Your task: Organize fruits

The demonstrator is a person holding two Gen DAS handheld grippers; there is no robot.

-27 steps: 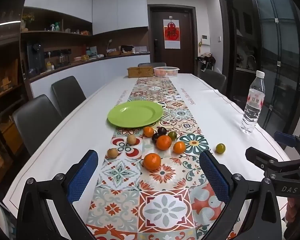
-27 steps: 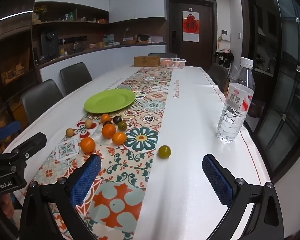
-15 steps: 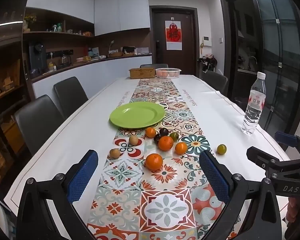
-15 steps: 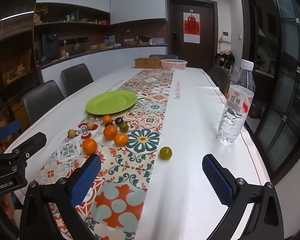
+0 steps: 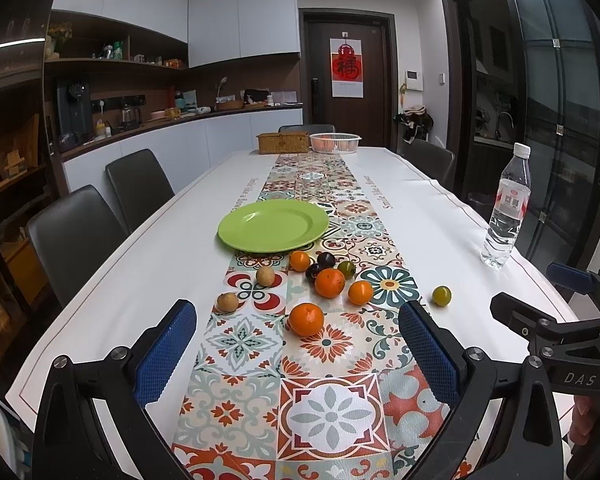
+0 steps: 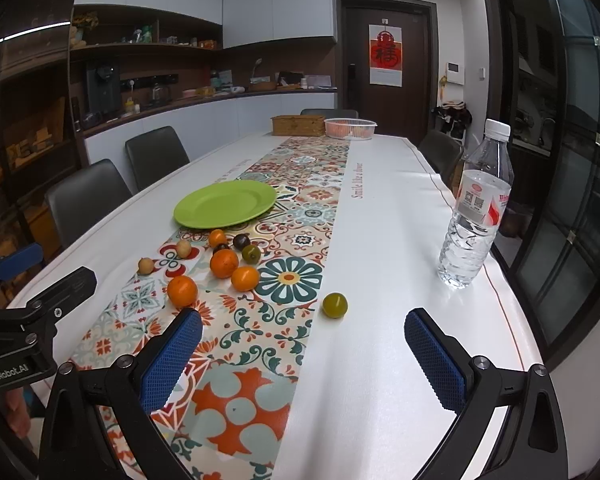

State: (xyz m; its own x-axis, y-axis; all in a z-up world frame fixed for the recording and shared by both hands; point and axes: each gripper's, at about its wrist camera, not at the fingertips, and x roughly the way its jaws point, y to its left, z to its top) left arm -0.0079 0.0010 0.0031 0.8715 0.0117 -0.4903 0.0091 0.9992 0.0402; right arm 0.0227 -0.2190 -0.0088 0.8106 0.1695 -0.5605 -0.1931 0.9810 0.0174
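Note:
An empty green plate (image 5: 273, 225) lies on the patterned table runner; it also shows in the right wrist view (image 6: 225, 203). Several small fruits lie loose in front of it: oranges (image 5: 306, 319) (image 6: 224, 263), two tan round fruits (image 5: 228, 302), dark plums (image 5: 326, 259) and green ones. One green fruit (image 6: 335, 305) sits alone on the white cloth, also seen from the left wrist (image 5: 441, 295). My left gripper (image 5: 298, 346) is open and empty, short of the nearest orange. My right gripper (image 6: 304, 354) is open and empty, short of the lone green fruit.
A water bottle (image 6: 475, 208) stands near the table's right edge. A wicker box (image 5: 283, 142) and a white basket (image 5: 335, 143) stand at the far end. Dark chairs (image 5: 74, 236) line the left side.
Both grippers have drifted slightly; the view has tilted a little so the fruits sit marginally lower in frame. Nothing was picked up or moved.

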